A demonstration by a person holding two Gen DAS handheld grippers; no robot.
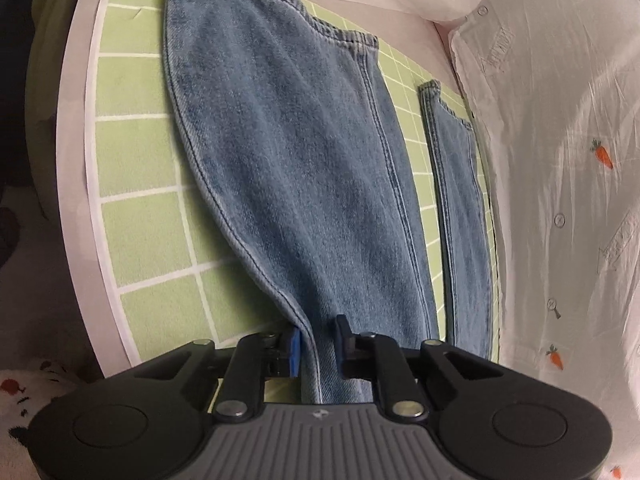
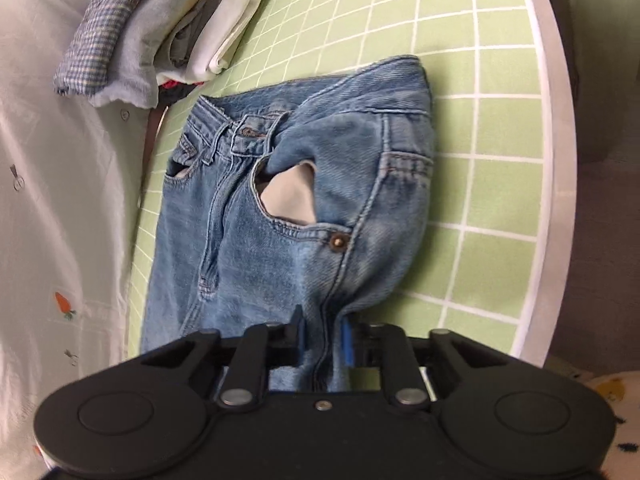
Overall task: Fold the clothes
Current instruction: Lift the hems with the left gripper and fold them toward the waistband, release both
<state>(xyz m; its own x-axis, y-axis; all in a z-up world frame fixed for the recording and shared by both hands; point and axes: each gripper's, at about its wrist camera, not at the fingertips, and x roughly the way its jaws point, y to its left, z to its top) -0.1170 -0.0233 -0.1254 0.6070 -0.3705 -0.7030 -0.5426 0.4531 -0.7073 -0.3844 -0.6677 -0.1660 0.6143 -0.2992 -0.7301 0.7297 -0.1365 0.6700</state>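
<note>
A pair of blue jeans [image 1: 288, 152] lies on a green grid mat [image 1: 144, 184]. The left wrist view looks along one wide leg to its elastic cuff; a second, narrower leg [image 1: 460, 208] lies to its right. My left gripper [image 1: 316, 344] is shut on the jeans, pinching a raised side seam of the wide leg between its blue pads. In the right wrist view the jeans [image 2: 288, 208] show waistband, fly and a front pocket with white lining. My right gripper [image 2: 324, 340] is shut on the jeans at the side seam below the pocket rivet, lifting the fabric slightly.
A white shirt [image 1: 560, 160] with small carrot prints lies along one side of the mat, seen also as white shirt [image 2: 60, 200]. A pile of folded clothes [image 2: 160, 32], checked fabric on top, sits beyond the waistband. The mat's white border [image 2: 556, 160] curves along the table edge.
</note>
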